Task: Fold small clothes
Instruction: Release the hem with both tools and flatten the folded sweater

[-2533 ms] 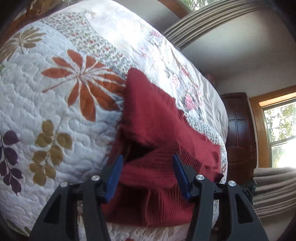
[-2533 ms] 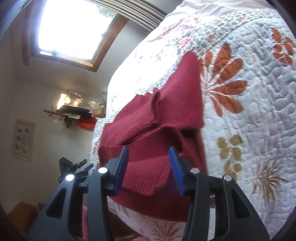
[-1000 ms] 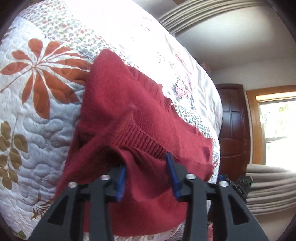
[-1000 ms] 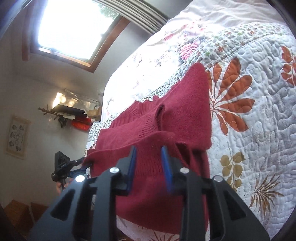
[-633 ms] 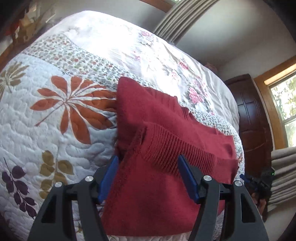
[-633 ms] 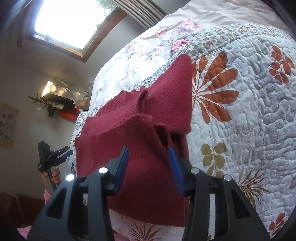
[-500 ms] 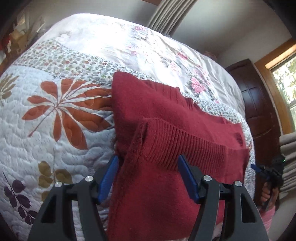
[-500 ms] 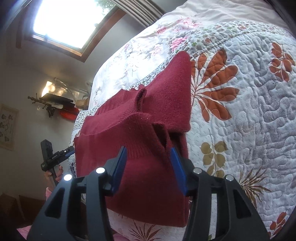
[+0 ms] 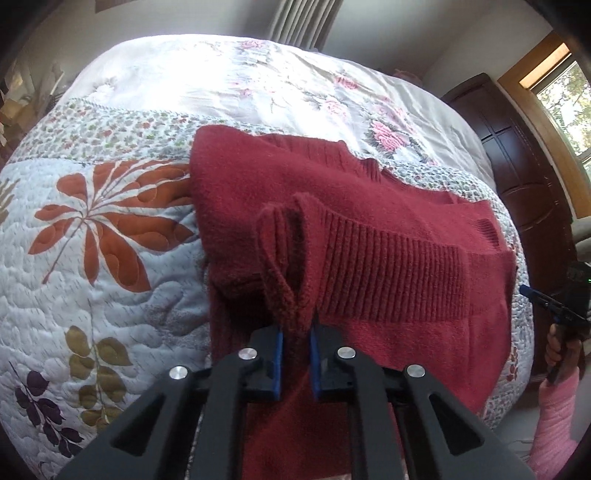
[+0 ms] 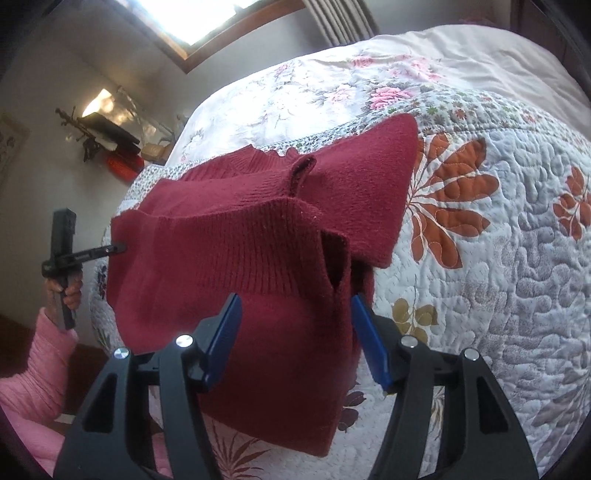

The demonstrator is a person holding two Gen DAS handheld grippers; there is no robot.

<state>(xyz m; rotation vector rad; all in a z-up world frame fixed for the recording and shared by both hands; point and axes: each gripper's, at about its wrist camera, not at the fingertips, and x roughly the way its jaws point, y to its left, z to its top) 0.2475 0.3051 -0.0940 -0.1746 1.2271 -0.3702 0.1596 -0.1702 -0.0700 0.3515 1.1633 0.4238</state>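
Found a red sweater [image 9: 369, 206] lying partly folded on a quilt [image 9: 92, 295] that covered a bed. Saw its ribbed hem [image 9: 388, 273] turned back over the body, running across from the middle to the right edge.

Noted the left gripper [image 9: 294, 336] drawn narrow, blue pads [image 9: 277, 354] clamped on a raised pinch of knit at the hem's left end. Saw that pinch standing up as a doubled loop just ahead of the pads.

Caught the right gripper [image 9: 532, 293] small at the far right of the left view, just off the sweater's right edge, gripped by a hand [image 9: 557, 347] in a pink sleeve [image 9: 554, 406]. Could not judge its opening from there.

From the right view, saw the same sweater [image 10: 240, 240] on the quilt [image 10: 498, 277], hem [image 10: 240, 251] lifted slightly above the lower layer. Found the right gripper [image 10: 295, 332] spread wide, holding nothing, pads [image 10: 221, 339] either side of the hem's near corner; could not tell whether they touched it. Spotted the left gripper [image 10: 114, 249] at the sweater's far left edge, tip against the knit, held by a hand [image 10: 68, 291] in a pink sleeve [image 10: 37, 369].

Glimpsed a bright window [image 10: 207, 18] above and a wall shelf [image 10: 107, 133] beside the bed
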